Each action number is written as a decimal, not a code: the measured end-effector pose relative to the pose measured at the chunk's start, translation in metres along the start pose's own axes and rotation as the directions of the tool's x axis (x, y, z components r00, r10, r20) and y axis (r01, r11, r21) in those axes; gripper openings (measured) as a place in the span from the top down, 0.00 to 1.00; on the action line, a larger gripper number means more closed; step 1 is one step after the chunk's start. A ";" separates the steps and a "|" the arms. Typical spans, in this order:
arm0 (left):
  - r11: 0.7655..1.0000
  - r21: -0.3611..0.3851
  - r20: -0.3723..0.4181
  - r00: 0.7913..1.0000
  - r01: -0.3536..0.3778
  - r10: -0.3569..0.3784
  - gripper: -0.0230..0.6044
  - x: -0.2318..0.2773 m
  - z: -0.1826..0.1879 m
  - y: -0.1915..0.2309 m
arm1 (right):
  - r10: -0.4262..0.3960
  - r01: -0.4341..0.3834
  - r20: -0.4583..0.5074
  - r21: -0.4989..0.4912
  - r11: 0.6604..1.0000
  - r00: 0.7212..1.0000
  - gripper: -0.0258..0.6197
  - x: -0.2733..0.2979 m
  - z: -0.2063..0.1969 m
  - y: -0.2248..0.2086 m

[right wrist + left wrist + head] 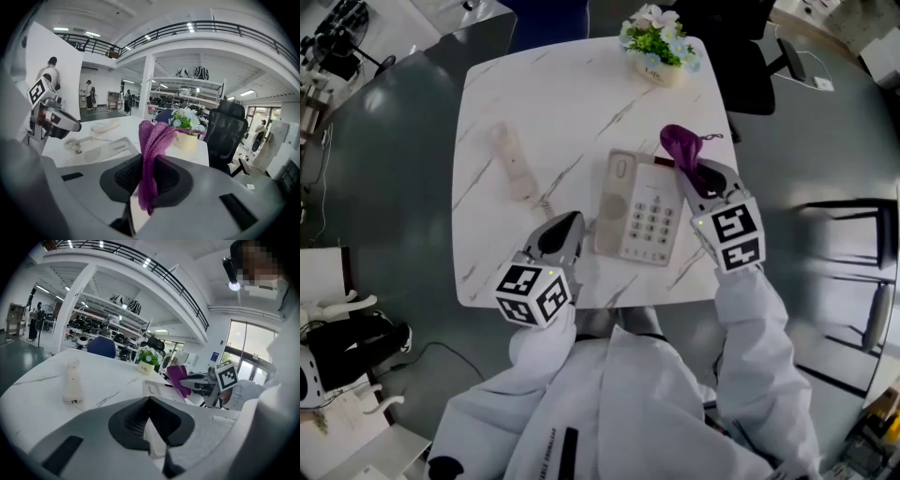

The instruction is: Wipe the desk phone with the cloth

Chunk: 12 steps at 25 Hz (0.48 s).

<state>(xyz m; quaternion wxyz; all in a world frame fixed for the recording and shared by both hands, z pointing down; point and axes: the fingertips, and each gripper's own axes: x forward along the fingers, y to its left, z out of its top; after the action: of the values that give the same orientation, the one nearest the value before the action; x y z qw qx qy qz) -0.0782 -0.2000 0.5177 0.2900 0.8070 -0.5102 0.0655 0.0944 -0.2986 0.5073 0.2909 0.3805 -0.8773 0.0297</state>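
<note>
Right hand-held gripper [690, 178]: jaws pressed together on the purple cloth [680, 145]. The pinch takes a fold low down, so a loose bunch stands out past the jaw tips. I judge that bunch is meant to be the wiping face, keeping hard plastic off the phone.

Left hand-held gripper [571, 221]: jaws closed on each other with nothing between them. It sits low over the tabletop [572, 103].

Desk phone [639, 208]: lies flat between my two hand-held grippers, just right of the left one and just left of the right one. The cloth is at its far right corner. I cannot tell whether cloth and casing are touching.

Handset [511, 161]: off the cradle, lying ahead and to the left of the left hand-held gripper, well apart from the base. Its cord trails back toward the base. With the handset off, the cradle and keypad are open to the cloth.

Judgement: wiping is at or near its start. The empty left hand-held gripper beside the near left corner looks placed to brace the base against sliding.

Flower pot [659, 47]: well ahead of the right hand-held gripper, clear of the wiping path.
</note>
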 end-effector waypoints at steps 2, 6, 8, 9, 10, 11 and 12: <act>1.000 -0.004 -0.007 1.000 0.004 -0.004 0.97 0.002 -0.002 0.000 | 0.023 -0.023 -0.022 -0.008 1.000 0.999 0.90 0.004 -0.004 0.007; 1.000 -0.004 -0.018 1.000 0.007 -0.007 0.97 0.002 -0.006 0.001 | 0.048 -0.049 -0.055 -0.015 0.999 0.997 0.90 0.010 -0.011 0.016; 1.000 0.006 -0.030 1.000 0.009 -0.009 0.97 0.002 -0.009 0.000 | 0.053 -0.054 -0.063 -0.012 0.998 0.997 0.90 0.011 -0.012 0.018; 1.000 0.007 -0.034 0.999 0.009 -0.009 0.97 0.001 -0.011 0.000 | 0.053 -0.054 -0.065 -0.011 0.998 0.996 0.90 0.012 -0.013 0.018; 1.000 0.006 -0.036 0.999 0.009 -0.009 0.97 0.001 -0.012 0.000 | 0.053 -0.054 -0.066 -0.010 0.998 0.996 0.90 0.012 -0.013 0.018; 1.000 0.004 -0.037 0.999 0.009 -0.009 0.97 0.000 -0.013 0.000 | 0.054 -0.055 -0.067 -0.010 0.998 0.996 0.90 0.012 -0.013 0.019; 1.000 0.002 -0.039 0.999 0.009 -0.009 0.97 0.000 -0.014 0.000 | 0.056 -0.057 -0.070 -0.010 0.998 0.996 0.90 0.012 -0.014 0.019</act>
<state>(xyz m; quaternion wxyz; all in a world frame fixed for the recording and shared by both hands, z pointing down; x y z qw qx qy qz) -0.0754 -0.1926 0.5292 0.2990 0.8083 -0.5008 0.0804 0.0816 -0.2889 0.5281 0.3224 0.3527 -0.8772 0.0458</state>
